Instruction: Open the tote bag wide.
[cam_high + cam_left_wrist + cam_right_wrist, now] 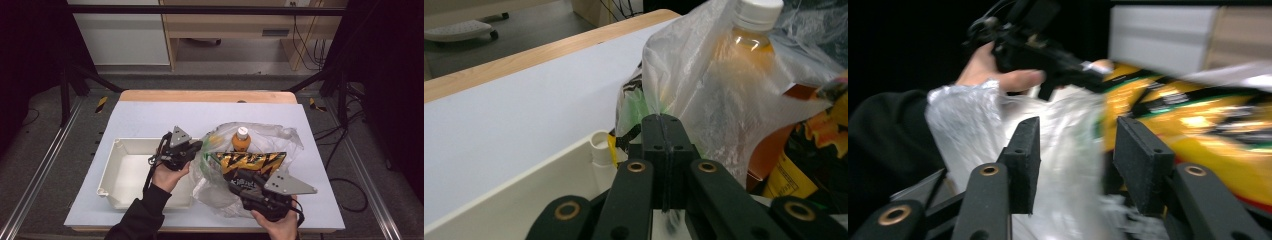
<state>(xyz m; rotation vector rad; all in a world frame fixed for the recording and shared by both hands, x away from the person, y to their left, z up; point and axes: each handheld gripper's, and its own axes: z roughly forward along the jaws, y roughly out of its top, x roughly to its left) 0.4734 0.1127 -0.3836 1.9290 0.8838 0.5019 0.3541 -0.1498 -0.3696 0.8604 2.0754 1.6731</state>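
The clear plastic bag (280,137) lies on the counter (150,117), its left edge pinched between the pressed-together jaws of the left gripper (663,131). Just beyond those jaws an orange bottle (749,37) stands inside the bag, beside a yellow-and-black snack packet (250,162). The right gripper (1078,165) has its jaws spread, bag film between them, pads not pressing. A white tray (117,172) sits under the left jaws.

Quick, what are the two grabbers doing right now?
Left gripper: closed, pinching the edge of the plastic bag.
Right gripper: open, bag plastic between its jaws, not squeezed.
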